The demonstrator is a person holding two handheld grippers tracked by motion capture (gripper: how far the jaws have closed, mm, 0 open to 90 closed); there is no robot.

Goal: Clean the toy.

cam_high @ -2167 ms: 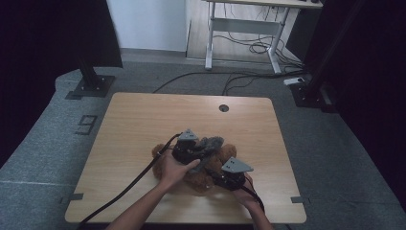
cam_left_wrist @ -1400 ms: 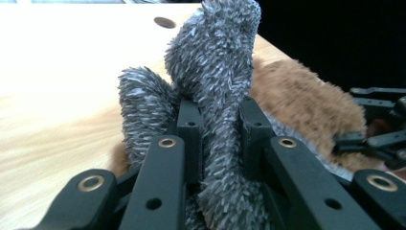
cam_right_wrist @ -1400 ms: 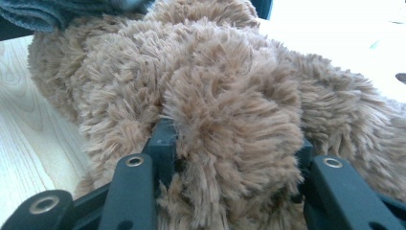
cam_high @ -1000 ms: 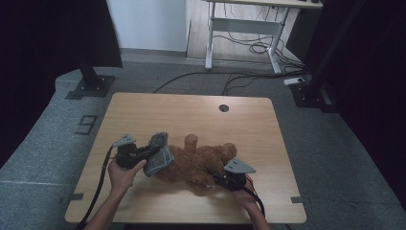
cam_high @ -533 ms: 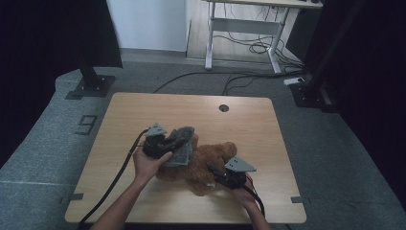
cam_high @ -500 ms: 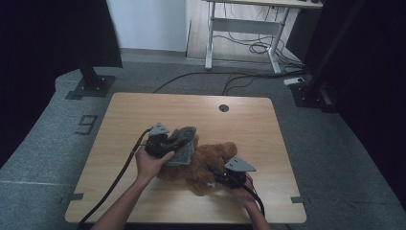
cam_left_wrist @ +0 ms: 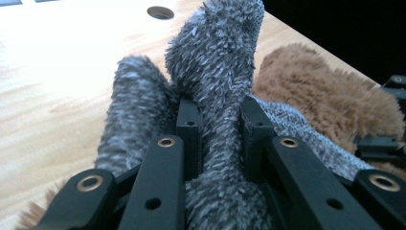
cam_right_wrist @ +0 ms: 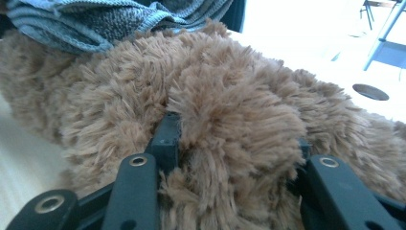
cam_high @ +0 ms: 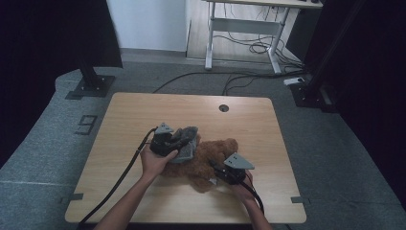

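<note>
Table: a pale wooden table [cam_high: 143, 115] with a round cable hole [cam_high: 223, 108] near its far edge carries all the work.
Bear: a brown plush bear [cam_high: 210, 160] lies on the near half of the table, between the two hands.
Garment: a grey fuzzy garment [cam_high: 186, 141] with a knitted ribbed hem rests against the bear's left side, partly on top of it.
Left gripper: the left gripper [cam_left_wrist: 218, 120] is clenched on a fold of the grey garment; in the left gripper view the fuzzy cloth rises between the two black jaws and stands up above them, with the bear's brown fur just beyond to the right.
Right gripper: the right gripper [cam_right_wrist: 234, 129] grasps a thick tuft of the bear's fur; its jaws have just been closing a little further, and the fur bulges between them.
Hands: the left hand [cam_high: 155, 163] holds its gripper at the bear's left, the right hand [cam_high: 244, 187] holds its own at the bear's near right.
Cables: a black cable [cam_high: 119, 177] trails from the left gripper to the near table edge.
</note>
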